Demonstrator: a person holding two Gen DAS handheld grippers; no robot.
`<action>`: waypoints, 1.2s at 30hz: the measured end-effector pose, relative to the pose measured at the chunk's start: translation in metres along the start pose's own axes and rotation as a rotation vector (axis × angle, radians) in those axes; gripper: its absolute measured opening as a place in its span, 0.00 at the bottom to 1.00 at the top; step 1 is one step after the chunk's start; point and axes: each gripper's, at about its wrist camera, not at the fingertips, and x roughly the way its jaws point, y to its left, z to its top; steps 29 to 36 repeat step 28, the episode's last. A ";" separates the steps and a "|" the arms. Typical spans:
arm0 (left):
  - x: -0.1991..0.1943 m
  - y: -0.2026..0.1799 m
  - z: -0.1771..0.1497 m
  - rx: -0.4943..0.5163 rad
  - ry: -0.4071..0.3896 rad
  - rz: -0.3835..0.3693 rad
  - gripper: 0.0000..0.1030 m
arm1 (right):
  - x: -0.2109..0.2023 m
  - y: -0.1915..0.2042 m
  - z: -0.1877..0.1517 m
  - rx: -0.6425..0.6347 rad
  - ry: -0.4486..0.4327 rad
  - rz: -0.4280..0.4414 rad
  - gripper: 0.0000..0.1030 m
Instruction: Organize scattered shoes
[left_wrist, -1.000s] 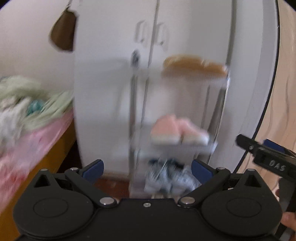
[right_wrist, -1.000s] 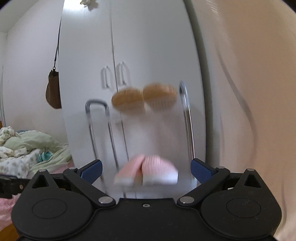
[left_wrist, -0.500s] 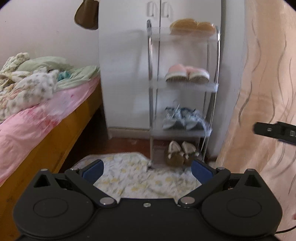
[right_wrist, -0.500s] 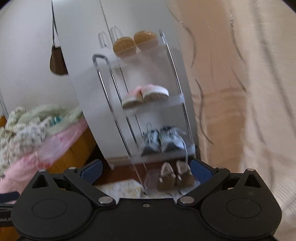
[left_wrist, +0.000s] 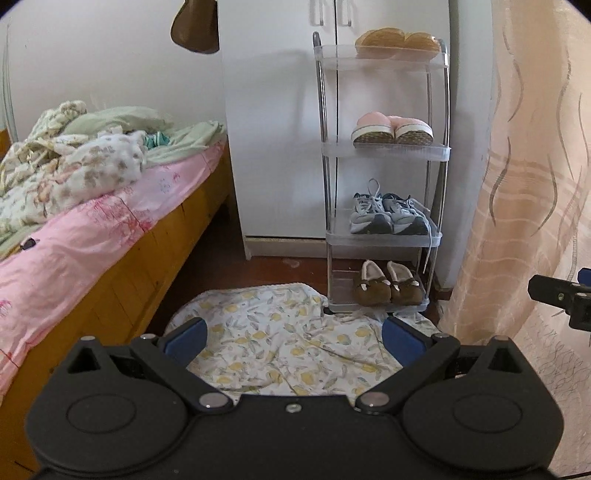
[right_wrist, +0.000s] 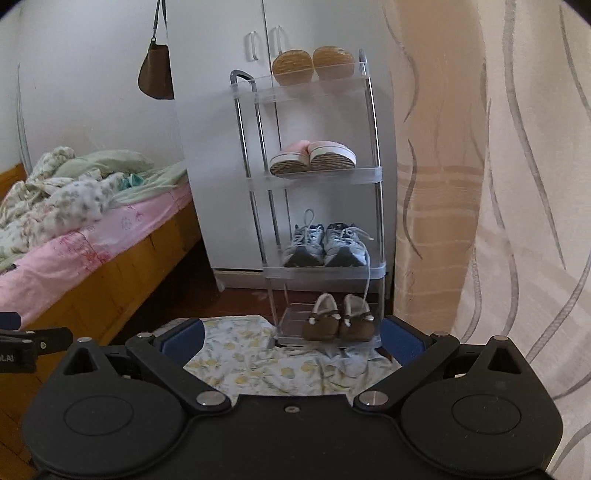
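Black left gripper (left_wrist: 293, 338), blue-padded jaws, silver screws.

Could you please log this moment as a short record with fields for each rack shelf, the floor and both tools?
top shelf: tan slippers
second shelf: pink slippers
third shelf: grey sneakers, one lace hanging over the edge
bottom shelf: brown moccasins
rack: clear four-tier rack beside the curtain
floor: lemon-print cloth, no loose shoes visible
left tool: open, empty
right tool: open, empty
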 end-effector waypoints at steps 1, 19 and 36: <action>-0.001 0.000 0.000 0.001 -0.002 -0.001 0.99 | -0.001 0.001 -0.001 -0.005 -0.001 -0.006 1.00; 0.015 0.003 -0.010 0.014 0.021 0.004 0.99 | 0.009 0.023 -0.012 -0.052 0.016 -0.020 1.00; 0.017 0.006 -0.012 -0.001 0.016 -0.019 0.99 | 0.015 0.024 -0.014 -0.036 0.031 -0.005 1.00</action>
